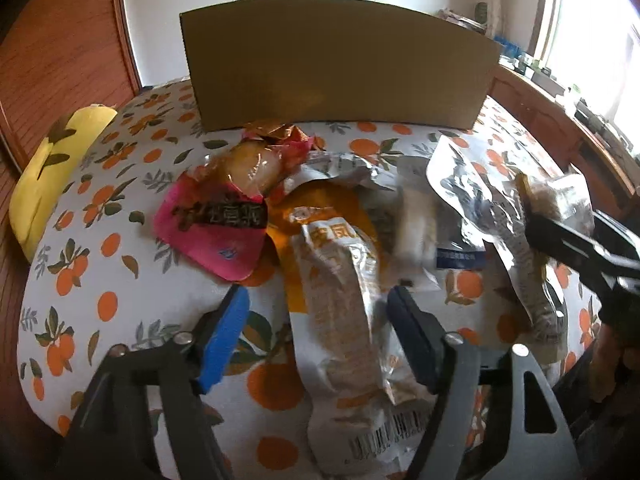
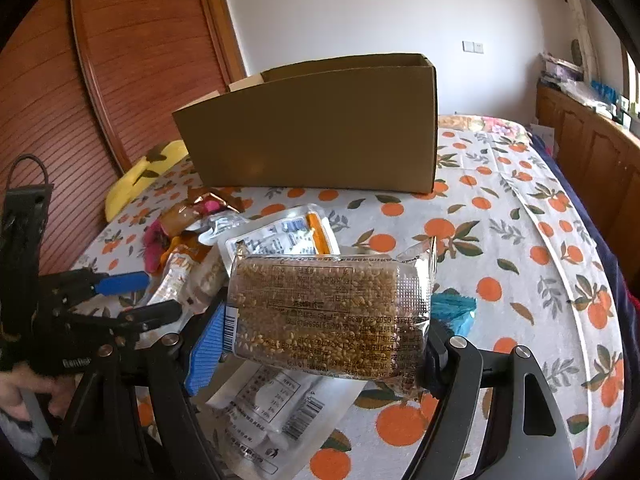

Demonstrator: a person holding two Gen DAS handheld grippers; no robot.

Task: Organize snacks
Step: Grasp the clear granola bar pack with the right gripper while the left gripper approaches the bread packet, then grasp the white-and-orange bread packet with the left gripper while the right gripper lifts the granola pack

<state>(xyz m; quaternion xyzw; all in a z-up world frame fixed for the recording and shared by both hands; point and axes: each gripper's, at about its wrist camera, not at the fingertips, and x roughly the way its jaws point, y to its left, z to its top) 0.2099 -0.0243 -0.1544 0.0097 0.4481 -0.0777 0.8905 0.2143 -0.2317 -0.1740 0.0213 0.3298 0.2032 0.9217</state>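
An open cardboard box stands on the bed; its inside is hidden. The right gripper fingers clamp a clear grain-bar packet above the snack pile. The left gripper fingers stand apart around an orange-and-white snack packet, not pressing it.

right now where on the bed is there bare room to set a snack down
Bare sheet lies right of the snack pile, between the box and the bed's right edge. A smaller patch sits between the yellow pillow and the pink packet. In front of the box it is crowded with overlapping packets.
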